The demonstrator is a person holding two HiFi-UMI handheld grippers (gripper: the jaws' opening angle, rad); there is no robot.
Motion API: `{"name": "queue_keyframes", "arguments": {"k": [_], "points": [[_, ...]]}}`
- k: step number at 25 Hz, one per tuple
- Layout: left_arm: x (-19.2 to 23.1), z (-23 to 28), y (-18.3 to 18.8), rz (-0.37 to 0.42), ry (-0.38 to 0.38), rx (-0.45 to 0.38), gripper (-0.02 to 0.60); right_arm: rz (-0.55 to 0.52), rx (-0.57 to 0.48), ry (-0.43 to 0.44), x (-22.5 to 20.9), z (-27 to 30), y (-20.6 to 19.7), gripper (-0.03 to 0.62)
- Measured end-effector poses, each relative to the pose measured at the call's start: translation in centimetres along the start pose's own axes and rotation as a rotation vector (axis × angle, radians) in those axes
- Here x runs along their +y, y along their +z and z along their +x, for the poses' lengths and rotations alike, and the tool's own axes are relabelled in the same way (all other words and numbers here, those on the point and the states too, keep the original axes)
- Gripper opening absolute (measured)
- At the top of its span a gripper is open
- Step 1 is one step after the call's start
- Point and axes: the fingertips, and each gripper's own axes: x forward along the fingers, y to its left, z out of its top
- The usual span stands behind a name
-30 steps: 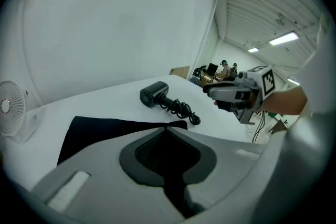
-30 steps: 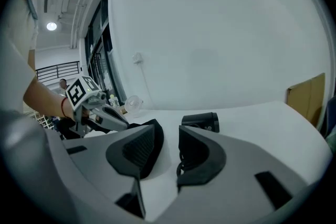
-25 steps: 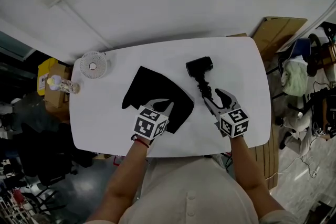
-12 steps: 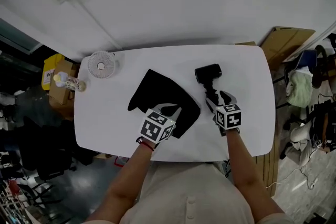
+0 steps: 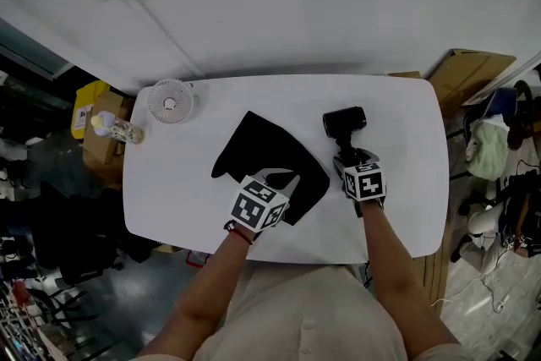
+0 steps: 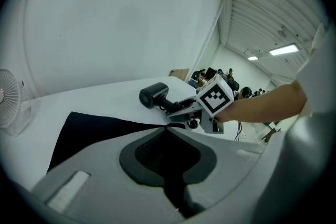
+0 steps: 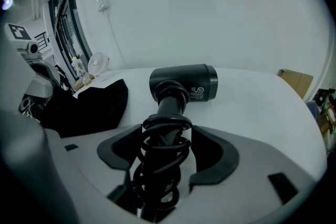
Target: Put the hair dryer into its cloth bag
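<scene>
Left gripper [image 5: 277, 177] pinching the near edge of the cloth bag [image 5: 264, 146], the right gripper [image 5: 352, 157], jaws just spread wide, straddles the cord-wrapped handle of the hair dryer [image 5: 344, 122] lying beside the bag on the table [image 5: 177, 182]; the pickup likely needs a firm squeeze next

White table [image 5: 406, 207], rounded corners, three things on it. Far left corner: a small round fan [image 5: 170, 102], standing upright. Middle, a touch left: the black cloth bag [image 5: 262, 152] lies spread out, well apart from the fan. Just to its right, not touching, the black hair dryer [image 5: 345, 122] lies with its barrel far and its handle pointing near, cord [image 7: 167, 139] coiled round the handle.
</scene>
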Motion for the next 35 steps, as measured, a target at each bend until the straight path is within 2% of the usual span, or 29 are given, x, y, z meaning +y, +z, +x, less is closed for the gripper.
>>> {"name": "queue_keyframes", "arguments": {"k": [8, 19, 27, 35], "points": [[0.4, -0.1, -0.1, -0.020, -0.008, -0.006, 0.017, 0.037, 0.011, 0.023, 0.1, 0.8, -0.1, 0.287], [0.3, -0.1, -0.3, -0.044, -0.012, -0.001, 0.017, 0.076, 0.022, 0.050, -0.4, 0.1, -0.5, 0.242], [1.0, 0.0, -0.6, -0.074, -0.019, 0.008, 0.017, 0.081, -0.014, 0.069, 0.0, -2.3, -1.4, 0.238], [1.2, 0.1, -0.7, -0.094, -0.026, 0.016, 0.017, 0.056, -0.080, 0.091, 0.9, -7.2, -2.2, 0.238]]}}
